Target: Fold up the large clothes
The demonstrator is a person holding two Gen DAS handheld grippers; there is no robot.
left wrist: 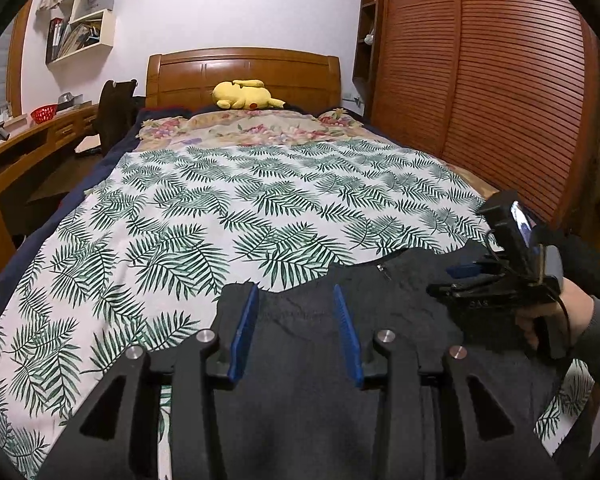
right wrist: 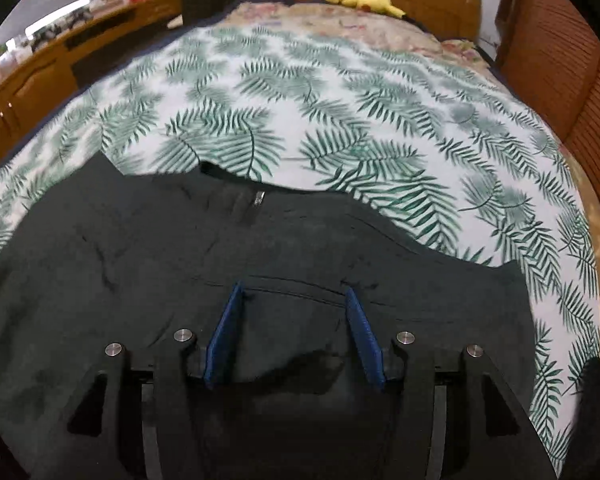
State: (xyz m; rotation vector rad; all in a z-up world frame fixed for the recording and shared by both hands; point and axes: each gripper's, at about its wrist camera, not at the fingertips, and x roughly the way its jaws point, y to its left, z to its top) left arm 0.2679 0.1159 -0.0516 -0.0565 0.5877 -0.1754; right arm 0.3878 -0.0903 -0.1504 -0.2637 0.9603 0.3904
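A large black zip-up garment (left wrist: pixel 320 360) lies spread on the near end of the bed, its collar and zipper pull (right wrist: pixel 258 199) pointing toward the headboard. It fills the lower half of the right wrist view (right wrist: pixel 140 264). My left gripper (left wrist: pixel 296 292) is open, its blue pads hovering over the garment's left collar edge. My right gripper (right wrist: pixel 294 288) is open above the garment's chest. It also shows in the left wrist view (left wrist: pixel 460 276) at the right, held by a hand over the garment's right side.
The bed carries a white sheet with green leaf print (left wrist: pixel 240 200) and a floral cover (left wrist: pixel 252 128) near the wooden headboard (left wrist: pixel 240 72). A yellow plush toy (left wrist: pixel 244 95) lies there. A wooden desk (left wrist: pixel 20 148) runs along the left, a slatted wardrobe (left wrist: pixel 480 80) along the right.
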